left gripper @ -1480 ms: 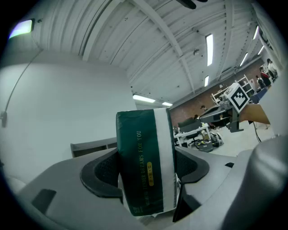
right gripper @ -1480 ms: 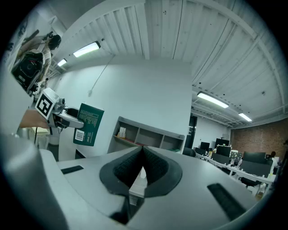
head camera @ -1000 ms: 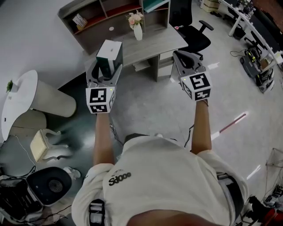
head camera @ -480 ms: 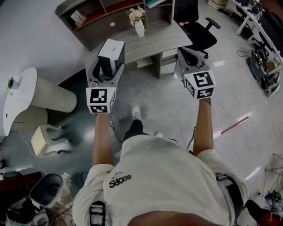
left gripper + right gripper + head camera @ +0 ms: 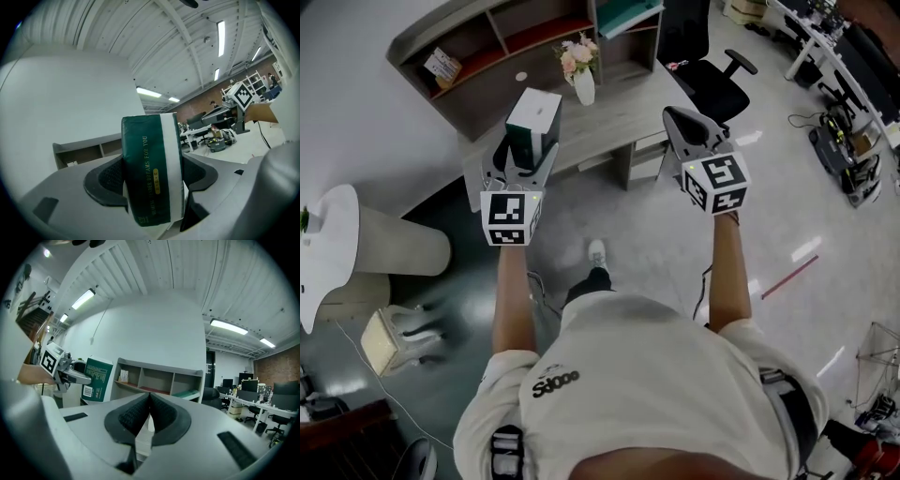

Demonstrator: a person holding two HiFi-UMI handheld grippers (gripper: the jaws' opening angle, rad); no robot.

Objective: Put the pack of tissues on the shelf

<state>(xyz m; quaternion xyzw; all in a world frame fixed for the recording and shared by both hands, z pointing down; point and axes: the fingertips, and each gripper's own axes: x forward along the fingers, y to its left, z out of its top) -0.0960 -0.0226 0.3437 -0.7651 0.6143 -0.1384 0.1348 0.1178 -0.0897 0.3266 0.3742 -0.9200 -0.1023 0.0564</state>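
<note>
The dark green and white pack of tissues (image 5: 533,125) stands upright between the jaws of my left gripper (image 5: 521,155), which is shut on it; up close the pack (image 5: 152,171) fills the gap between both pads. It also shows in the right gripper view as the pack (image 5: 96,379) held out at the left. My right gripper (image 5: 686,128) is shut with nothing in it, its pads meeting (image 5: 149,408). Ahead stands the grey shelf (image 5: 511,42) on a desk (image 5: 609,117), several steps off.
A vase of flowers (image 5: 578,70) stands on the desk. A small box (image 5: 442,65) and a teal book (image 5: 630,13) lie in the shelf compartments. A black office chair (image 5: 710,80) is right of the desk; a white round table (image 5: 328,248) and stool (image 5: 389,333) stand at left.
The person has stepped forward; the desk and shelf have shifted in the head view and the round table slid left. Both grippers keep their hold and pose.
</note>
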